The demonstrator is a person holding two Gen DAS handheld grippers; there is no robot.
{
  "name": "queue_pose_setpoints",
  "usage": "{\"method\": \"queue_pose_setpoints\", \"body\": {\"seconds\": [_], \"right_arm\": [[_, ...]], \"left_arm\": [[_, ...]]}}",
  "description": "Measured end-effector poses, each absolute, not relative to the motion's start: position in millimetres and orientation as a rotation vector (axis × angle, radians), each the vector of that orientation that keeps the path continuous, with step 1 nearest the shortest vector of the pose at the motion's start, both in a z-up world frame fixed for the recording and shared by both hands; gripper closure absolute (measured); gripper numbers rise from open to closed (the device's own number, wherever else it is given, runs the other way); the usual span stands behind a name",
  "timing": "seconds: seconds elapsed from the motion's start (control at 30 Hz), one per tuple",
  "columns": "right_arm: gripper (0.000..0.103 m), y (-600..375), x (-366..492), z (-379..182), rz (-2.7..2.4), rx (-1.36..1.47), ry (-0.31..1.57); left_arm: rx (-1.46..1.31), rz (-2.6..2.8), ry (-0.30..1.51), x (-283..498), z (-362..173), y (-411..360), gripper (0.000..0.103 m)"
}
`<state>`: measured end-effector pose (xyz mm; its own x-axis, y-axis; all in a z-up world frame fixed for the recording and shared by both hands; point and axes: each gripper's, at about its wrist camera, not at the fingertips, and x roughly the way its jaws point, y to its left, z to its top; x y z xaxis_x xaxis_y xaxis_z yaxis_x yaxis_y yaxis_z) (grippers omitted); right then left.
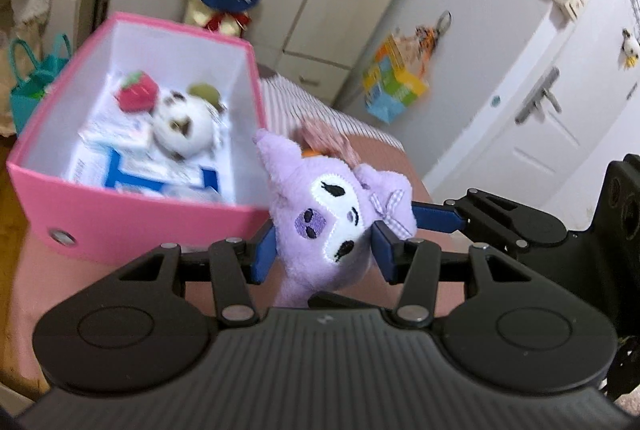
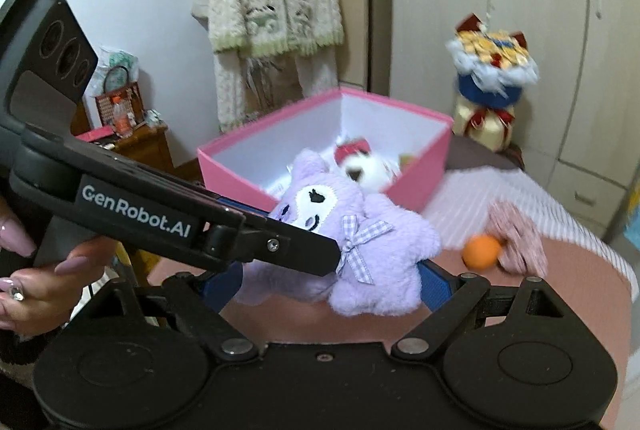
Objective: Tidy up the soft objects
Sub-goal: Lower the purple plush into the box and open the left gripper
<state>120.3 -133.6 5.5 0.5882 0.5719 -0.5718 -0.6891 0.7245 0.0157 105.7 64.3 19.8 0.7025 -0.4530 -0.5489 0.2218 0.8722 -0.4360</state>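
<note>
**A:** What are you holding there?

**B:** Your left gripper has a lilac plush toy between its blue pads, jaws narrowed and pressing on both sides of the head. It is a fluffy purple character with a white embroidered face, black stitched eyes, a darker purple patch on the forehead and a lilac gingham bow beside one ear. The pointed ears stick out past the pads.

**A:** And your other hand?

**B:** Your right gripper stands with its jaws wide, one blue pad on either side of the same plush toy. From the wrist view I cannot tell whether those pads press on it or only flank it. Your left hand shows at the edge, wrapped round the handle.

**A:** Where is the toy?

**B:** Lifted above the pink bedspread, just in front of the near wall of the pink box. That box sits on the bed, open, and holds a strawberry plush, a round white plush and some packets. An orange ball with a pink knitted piece lies on the bed beyond the toy.
</note>
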Motion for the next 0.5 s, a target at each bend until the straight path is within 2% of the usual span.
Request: {"method": "queue_pose_setpoints", "body": {"seconds": [0.27, 0.5], "right_arm": [[0.01, -94, 160, 17, 0.803, -0.193, 0.553], [0.014, -64, 211, 14, 0.845, -0.164, 0.59]], "left_arm": [[-0.353, -0.309, 0.633, 139, 35, 104, 0.054], [-0.357, -0.258, 0.656, 187, 31, 132, 0.053]]}}
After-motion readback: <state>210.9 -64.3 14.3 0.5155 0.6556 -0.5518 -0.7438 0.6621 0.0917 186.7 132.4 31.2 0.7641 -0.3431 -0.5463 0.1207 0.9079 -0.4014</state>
